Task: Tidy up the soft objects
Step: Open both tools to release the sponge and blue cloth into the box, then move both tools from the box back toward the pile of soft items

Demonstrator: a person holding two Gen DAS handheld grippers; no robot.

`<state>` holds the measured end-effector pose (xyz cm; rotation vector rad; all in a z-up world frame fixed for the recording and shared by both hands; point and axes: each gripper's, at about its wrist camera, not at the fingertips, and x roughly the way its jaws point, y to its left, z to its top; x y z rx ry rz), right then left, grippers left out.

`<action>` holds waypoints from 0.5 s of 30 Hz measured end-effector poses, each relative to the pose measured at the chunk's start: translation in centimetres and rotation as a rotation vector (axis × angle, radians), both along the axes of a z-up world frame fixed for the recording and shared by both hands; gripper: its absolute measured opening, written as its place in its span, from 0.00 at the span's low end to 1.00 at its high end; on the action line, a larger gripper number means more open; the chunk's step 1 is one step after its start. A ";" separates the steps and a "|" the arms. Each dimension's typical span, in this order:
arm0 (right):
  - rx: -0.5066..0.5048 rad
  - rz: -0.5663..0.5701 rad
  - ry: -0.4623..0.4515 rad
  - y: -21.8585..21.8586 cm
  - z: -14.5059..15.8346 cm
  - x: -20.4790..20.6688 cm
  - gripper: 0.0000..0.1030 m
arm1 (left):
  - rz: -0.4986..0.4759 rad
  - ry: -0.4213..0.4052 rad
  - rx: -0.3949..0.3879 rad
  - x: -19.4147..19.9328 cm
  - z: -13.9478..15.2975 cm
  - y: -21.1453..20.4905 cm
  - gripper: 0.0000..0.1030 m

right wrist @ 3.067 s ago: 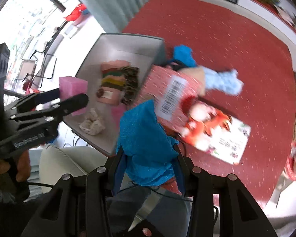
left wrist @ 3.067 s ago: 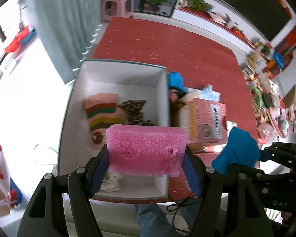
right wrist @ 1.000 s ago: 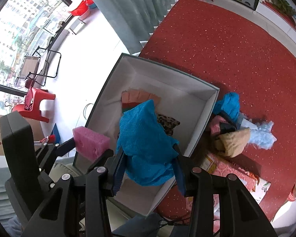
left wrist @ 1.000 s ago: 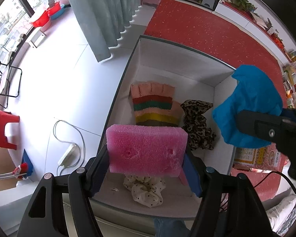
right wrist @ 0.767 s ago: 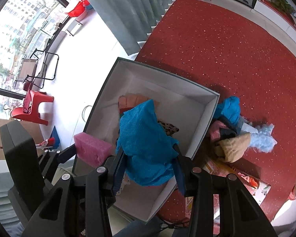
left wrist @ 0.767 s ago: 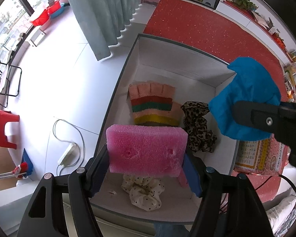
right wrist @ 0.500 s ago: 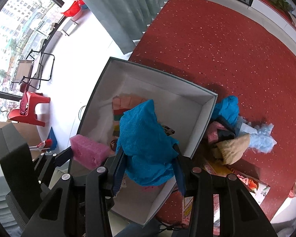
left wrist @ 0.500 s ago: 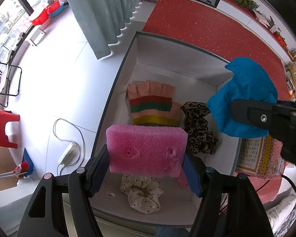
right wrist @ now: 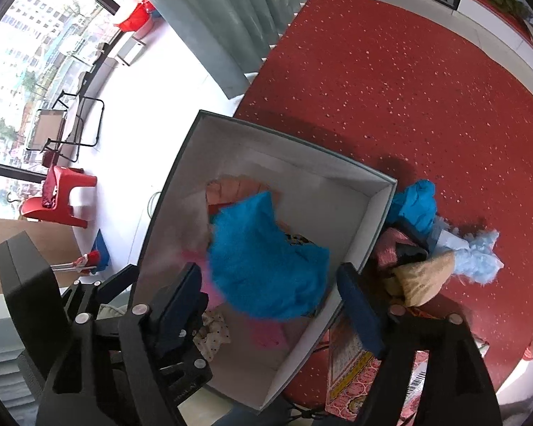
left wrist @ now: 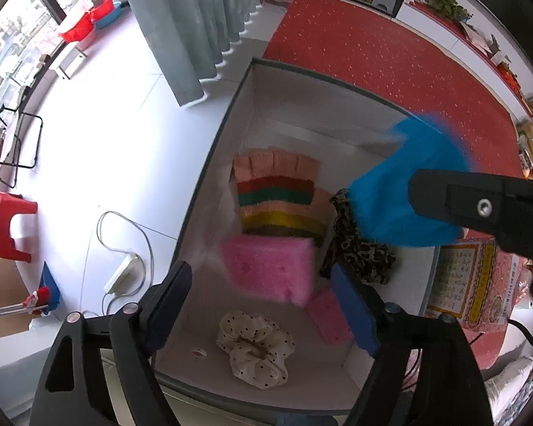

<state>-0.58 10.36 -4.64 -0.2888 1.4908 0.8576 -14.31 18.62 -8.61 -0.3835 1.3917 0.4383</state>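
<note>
Nearest the left wrist camera, the left gripper (left wrist: 263, 301) has just been opening and its jaws stand wide apart over the white box (left wrist: 295, 113); the pink sponge (left wrist: 272, 271) is clear of both pads, blurred, inside the box just beyond the fingertips. Below it on the box floor lie a cream polka-dot scrunchie (left wrist: 256, 346) and a smaller pink sponge (left wrist: 328, 319). A little farther sit a leopard-print scrunchie (left wrist: 359, 252) to the right and a striped knitted glove (left wrist: 279, 195) toward the far wall. The right gripper (right wrist: 270, 294) has also just been opening, jaws apart; the blue cloth (right wrist: 263, 266) is motion-blurred between and beyond its fingers, over the box, and whether a pad touches it cannot be told. Right of the box, on the red carpet (right wrist: 391, 71), lies a heap of soft things (right wrist: 430, 248).
</note>
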 end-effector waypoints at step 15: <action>0.036 -0.072 0.005 -1.7 1.4 0.8 1.00 | 0.047 -0.039 -0.044 -0.3 0.2 0.6 1.00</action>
